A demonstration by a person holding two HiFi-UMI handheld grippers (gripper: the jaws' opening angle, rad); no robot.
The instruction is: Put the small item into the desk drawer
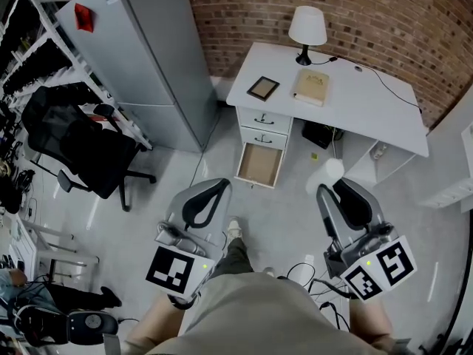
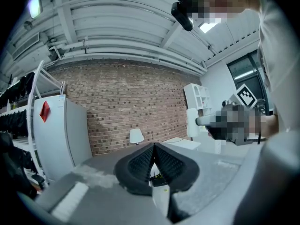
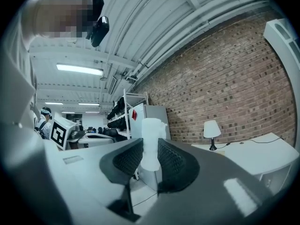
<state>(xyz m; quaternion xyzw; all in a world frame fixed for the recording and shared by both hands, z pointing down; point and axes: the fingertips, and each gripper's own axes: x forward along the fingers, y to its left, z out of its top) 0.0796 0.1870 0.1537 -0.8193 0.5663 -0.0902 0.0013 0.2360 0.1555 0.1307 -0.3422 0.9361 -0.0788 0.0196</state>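
Observation:
In the head view the white desk (image 1: 369, 102) stands ahead against a brick wall. Its lowest drawer (image 1: 260, 164) is pulled open and looks empty. My right gripper (image 1: 330, 187) is shut on a small white plastic item (image 1: 325, 174), held above the floor to the right of the drawer. The right gripper view shows that white item (image 3: 151, 144) upright between the dark ribbed pads (image 3: 174, 162) of my right gripper (image 3: 150, 161). My left gripper (image 1: 220, 188) hangs left of the drawer. In the left gripper view the jaws of my left gripper (image 2: 153, 148) meet with nothing between them.
On the desk are a white lamp (image 1: 307, 26), a tan book (image 1: 311, 86) and a dark tablet (image 1: 263, 88). A grey cabinet (image 1: 148, 58) stands left of the desk, with a black office chair (image 1: 81, 146) further left. Cables (image 1: 307, 272) lie on the floor by my feet.

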